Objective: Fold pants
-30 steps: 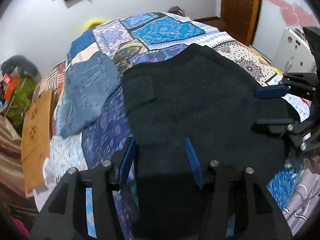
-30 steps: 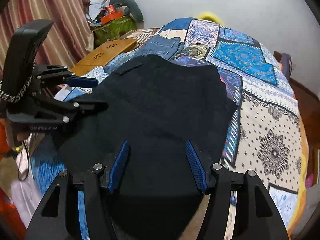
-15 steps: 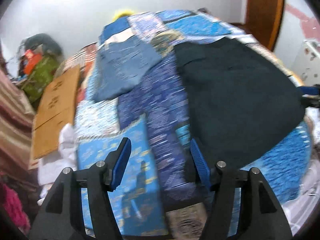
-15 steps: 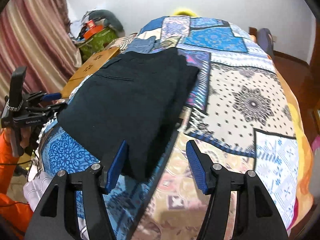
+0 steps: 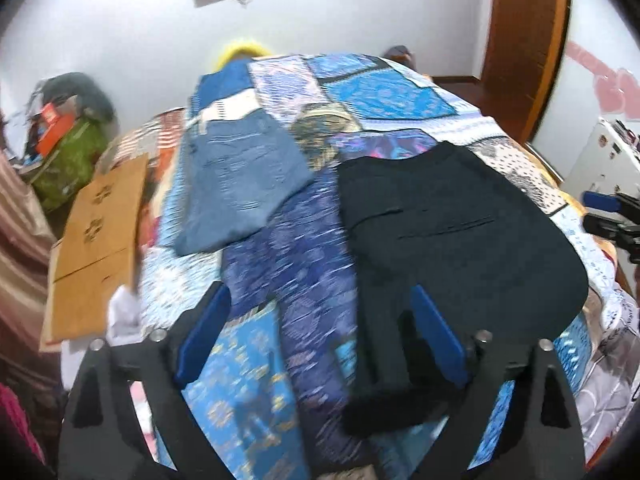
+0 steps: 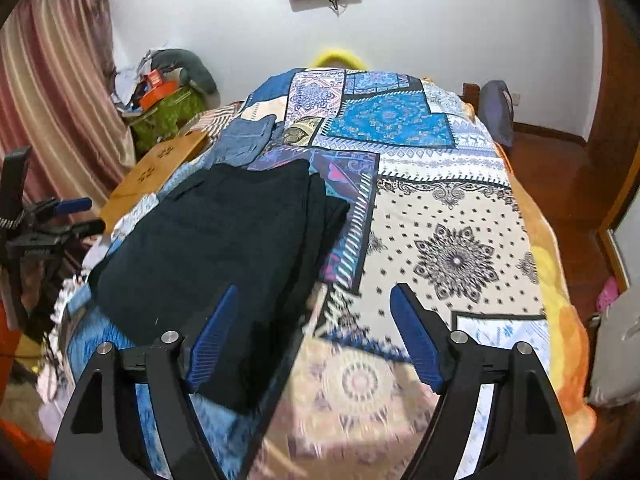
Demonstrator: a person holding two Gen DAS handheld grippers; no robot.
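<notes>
The black pants [image 5: 460, 232] lie folded flat on the patchwork bedspread [image 5: 384, 96]. My left gripper [image 5: 320, 336] hovers above their near left corner, its jaws opening, and the pads press on nothing. In the right wrist view the black pants [image 6: 224, 248] lie left of centre. My right gripper [image 6: 316, 340] hangs over their near right edge, jaws opening too and gripping nothing. Each gripper shows at the edge of the other's view: the right gripper [image 5: 612, 216] and the left gripper [image 6: 60, 216].
Folded blue jeans [image 5: 240, 184] lie on the bed beyond the black pants. A brown board [image 5: 96, 248] leans at the bed's left side, with a green bag [image 5: 68, 160] and striped curtain [image 6: 52, 92] behind. A wooden door [image 5: 524, 40] stands at the right.
Both grippers have drawn back from over the black pants and risen, the left swinging left and the right swinging right. Their jaws stand wider than before.
</notes>
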